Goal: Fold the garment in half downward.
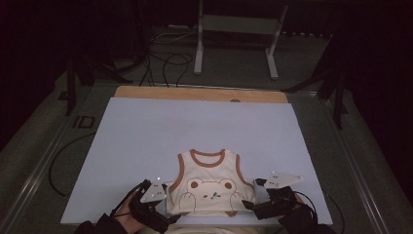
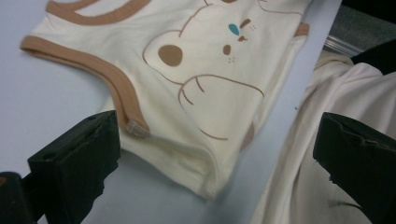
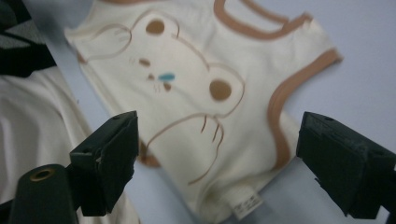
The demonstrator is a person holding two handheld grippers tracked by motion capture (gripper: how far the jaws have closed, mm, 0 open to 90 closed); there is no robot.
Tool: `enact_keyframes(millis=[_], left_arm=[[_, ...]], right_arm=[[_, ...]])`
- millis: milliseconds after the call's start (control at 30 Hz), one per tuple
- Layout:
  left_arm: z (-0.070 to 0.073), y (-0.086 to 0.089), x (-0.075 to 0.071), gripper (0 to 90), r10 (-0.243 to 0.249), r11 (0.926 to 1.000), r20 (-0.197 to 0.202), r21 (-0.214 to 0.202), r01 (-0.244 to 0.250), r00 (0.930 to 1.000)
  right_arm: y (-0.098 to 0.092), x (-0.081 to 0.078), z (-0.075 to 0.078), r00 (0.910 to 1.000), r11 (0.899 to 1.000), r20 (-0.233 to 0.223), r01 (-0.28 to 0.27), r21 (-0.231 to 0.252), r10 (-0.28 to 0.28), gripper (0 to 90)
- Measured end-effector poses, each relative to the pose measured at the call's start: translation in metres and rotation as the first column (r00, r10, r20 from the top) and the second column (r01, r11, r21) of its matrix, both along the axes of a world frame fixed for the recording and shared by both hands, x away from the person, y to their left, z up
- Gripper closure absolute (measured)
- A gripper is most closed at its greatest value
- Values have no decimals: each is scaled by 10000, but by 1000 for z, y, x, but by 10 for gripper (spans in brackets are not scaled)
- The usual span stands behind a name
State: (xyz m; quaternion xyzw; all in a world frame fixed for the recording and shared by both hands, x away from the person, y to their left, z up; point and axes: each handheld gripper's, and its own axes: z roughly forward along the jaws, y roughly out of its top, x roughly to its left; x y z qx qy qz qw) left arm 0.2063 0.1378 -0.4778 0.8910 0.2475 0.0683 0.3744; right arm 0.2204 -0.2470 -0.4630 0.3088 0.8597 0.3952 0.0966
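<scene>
A cream sleeveless vest (image 1: pixel 209 187) with brown trim and a bear print lies flat on the pale table (image 1: pixel 146 136), close to its front edge. My left gripper (image 1: pixel 163 207) hovers at the vest's lower left corner. In the left gripper view its jaws stand wide apart over the vest (image 2: pixel 201 70), and the gripper (image 2: pixel 217 158) holds nothing. My right gripper (image 1: pixel 253 197) hovers at the vest's lower right corner. It is open too (image 3: pixel 226 161), above the vest (image 3: pixel 201 93) and a small sewn label (image 3: pixel 245 205), touching neither.
A wooden strip (image 1: pixel 199 93) runs along the table's far edge. Beyond it a white frame stand (image 1: pixel 234 29) and cables (image 1: pixel 165 63) are on the floor. The person's white clothing (image 2: pixel 327 93) is just past the front edge.
</scene>
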Motion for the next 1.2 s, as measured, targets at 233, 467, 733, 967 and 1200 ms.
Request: enact_keyframes(millis=[233,467,733,967,1200], left_arm=[[13,-1,12,4,-58,10000,295,31,57,9995],[29,-4,35,4,-116,9999,741,10,116,9972],[40,-3,59,4,-203,9998,735,-41,207,9971],[46,-4,74,4,-192,9995,690,-219,207,9974],[47,-11,90,4,-389,9992,506,-93,394,9980]], right_arm=[[-1,8,12,9988,9999,478,135,-85,-131,135],[-2,18,21,9965,9996,794,251,150,-263,135],[3,39,36,9937,9996,1104,139,255,-166,136],[5,62,42,9925,9990,1204,183,405,-231,131],[11,87,40,9949,9989,991,135,447,-179,116]])
